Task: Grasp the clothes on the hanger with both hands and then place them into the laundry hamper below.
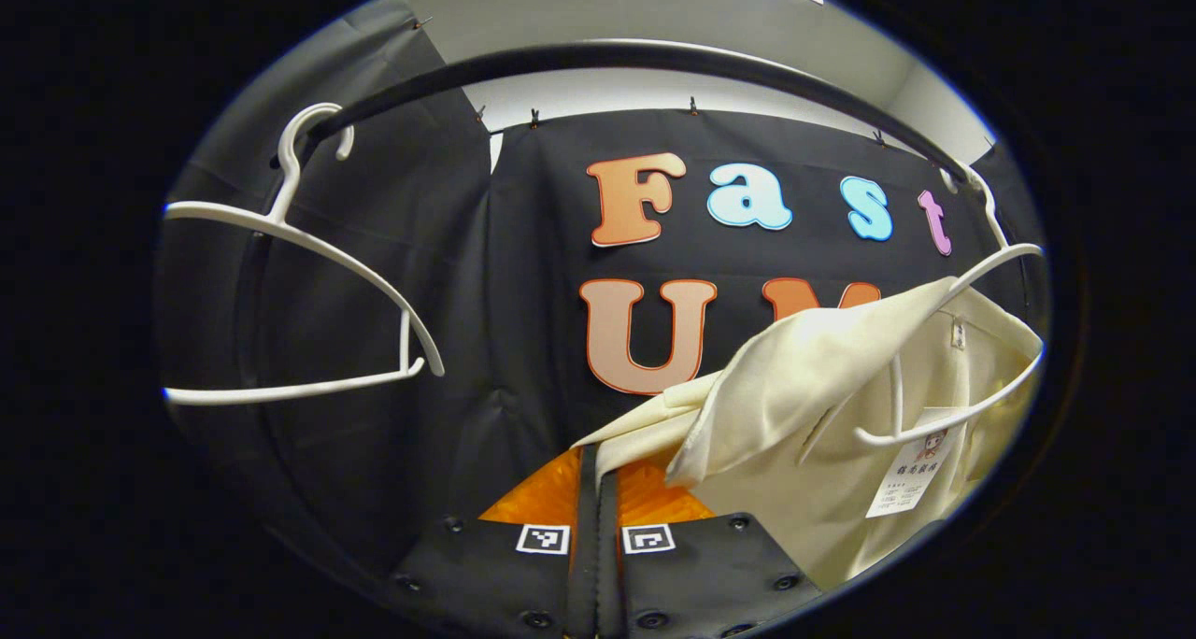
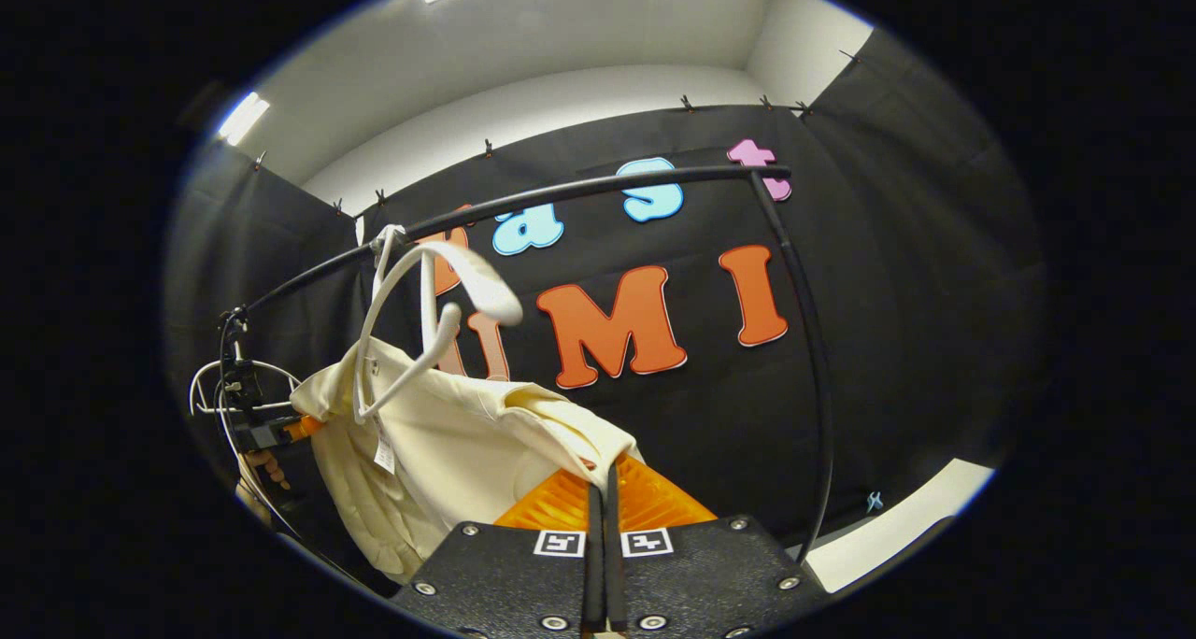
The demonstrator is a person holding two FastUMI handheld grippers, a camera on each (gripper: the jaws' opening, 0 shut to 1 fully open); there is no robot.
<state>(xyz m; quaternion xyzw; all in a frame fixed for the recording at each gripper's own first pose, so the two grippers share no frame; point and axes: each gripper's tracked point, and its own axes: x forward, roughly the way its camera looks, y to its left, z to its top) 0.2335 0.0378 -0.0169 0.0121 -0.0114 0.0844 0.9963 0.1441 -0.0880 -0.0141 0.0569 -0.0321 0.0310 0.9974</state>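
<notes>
Both grippers are clamped on a cream shirt [image 1: 822,405] that partly hangs on a white hanger [image 1: 972,377] at three o'clock in the left gripper view. The left gripper [image 1: 598,489] pinches one edge of the cloth at six o'clock; the right gripper [image 2: 603,489] pinches the other edge at six o'clock in the right gripper view. Holding both sides likely lets the shirt slide off without dragging the hanger along the black rail [image 1: 598,60]. An empty hanger [image 1: 299,303] hangs at nine o'clock. The hamper is out of sight, so the drop has not yet begun.
</notes>
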